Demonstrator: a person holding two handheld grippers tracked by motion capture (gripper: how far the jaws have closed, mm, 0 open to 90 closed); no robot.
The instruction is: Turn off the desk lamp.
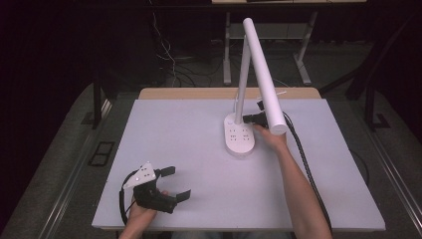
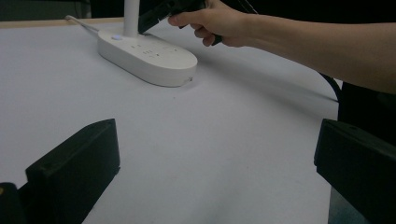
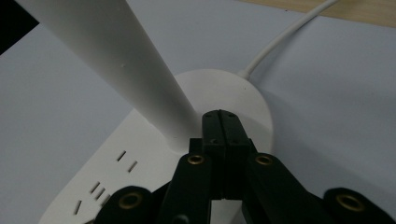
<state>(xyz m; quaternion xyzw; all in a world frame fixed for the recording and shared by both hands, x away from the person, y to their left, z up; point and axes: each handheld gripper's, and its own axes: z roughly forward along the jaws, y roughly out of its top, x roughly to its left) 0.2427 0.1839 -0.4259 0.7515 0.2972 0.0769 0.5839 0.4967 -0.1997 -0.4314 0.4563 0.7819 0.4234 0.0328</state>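
One white lamp (image 1: 240,134); two tongs: right tongs (image 3: 219,122) closed, left tongs (image 1: 175,182) agape.

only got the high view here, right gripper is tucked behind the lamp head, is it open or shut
Observer: Shut. In the right gripper view the right gripper has its jaws pressed together with nothing between them.
Operator: where are the tips then
Observer: On the lamp base, right beside the foot of the lamp stem.
Operator: and the left one, anything in it
Observer: No. The left gripper is wide open over bare table, well short of the lamp.
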